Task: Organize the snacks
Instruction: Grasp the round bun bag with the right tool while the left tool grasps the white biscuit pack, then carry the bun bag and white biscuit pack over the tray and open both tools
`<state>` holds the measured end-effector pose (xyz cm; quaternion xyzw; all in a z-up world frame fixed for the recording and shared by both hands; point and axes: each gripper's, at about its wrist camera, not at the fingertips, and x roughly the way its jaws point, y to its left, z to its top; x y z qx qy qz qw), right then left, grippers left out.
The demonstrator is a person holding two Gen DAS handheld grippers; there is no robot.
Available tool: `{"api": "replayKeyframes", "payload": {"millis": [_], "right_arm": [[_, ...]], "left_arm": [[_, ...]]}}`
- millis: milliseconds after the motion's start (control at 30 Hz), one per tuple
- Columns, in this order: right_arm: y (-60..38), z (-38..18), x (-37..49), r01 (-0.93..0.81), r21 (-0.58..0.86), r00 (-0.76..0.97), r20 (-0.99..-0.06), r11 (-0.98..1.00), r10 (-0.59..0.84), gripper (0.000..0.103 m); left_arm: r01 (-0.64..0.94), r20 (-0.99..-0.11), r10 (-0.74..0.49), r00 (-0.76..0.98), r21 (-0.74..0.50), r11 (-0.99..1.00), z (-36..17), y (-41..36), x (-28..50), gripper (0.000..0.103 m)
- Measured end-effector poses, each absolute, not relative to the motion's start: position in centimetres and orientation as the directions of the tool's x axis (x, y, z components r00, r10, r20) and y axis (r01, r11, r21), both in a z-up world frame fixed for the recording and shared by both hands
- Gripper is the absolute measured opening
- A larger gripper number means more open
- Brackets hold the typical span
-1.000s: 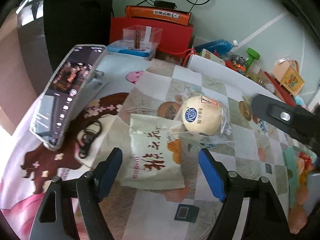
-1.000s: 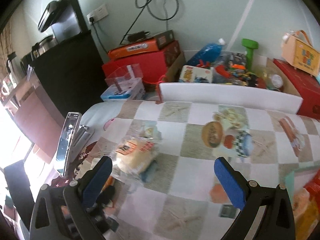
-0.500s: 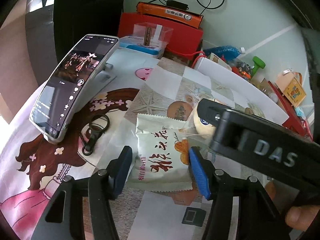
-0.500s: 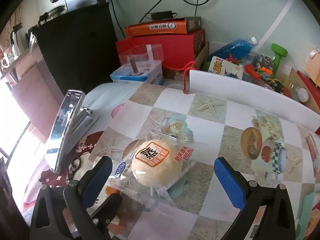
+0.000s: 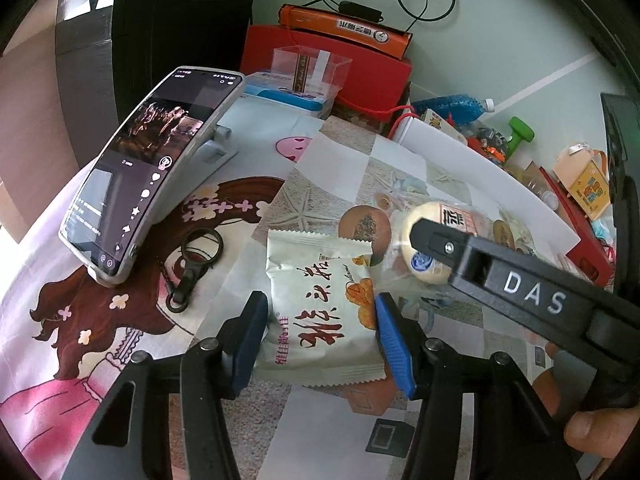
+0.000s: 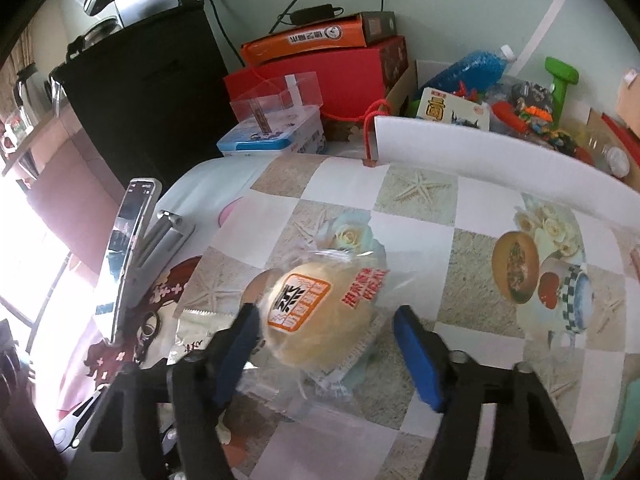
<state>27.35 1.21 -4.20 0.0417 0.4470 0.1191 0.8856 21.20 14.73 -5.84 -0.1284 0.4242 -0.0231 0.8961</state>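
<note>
step: grasping two snacks | left tool (image 5: 318, 330) closing around white packet (image 5: 320, 308), seemingly touching | right tool (image 6: 326, 350) half-open, closing around wrapped bun (image 6: 316, 312) | next: firm pinch, lift

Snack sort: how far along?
Nothing sorted yet: both snacks lie on the table. In hand: left gripper has just closed on the white snack packet; right gripper has been closing around the wrapped bun, one pad not yet touching. Left: lift and place both.
</note>
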Motion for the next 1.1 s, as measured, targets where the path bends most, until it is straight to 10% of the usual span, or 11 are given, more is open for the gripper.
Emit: {"api": "replayKeyframes", "payload": {"millis": [1100], "right_arm": [[-3.3, -4.2, 21.8, -0.113, 0.195, 0.555, -0.801, 0.974, 0.225, 0.052]], "left_arm": [[-0.065, -0.755, -0.151, 0.639, -0.249, 0.966, -5.5, 14.4, 21.0, 0.055]]}}
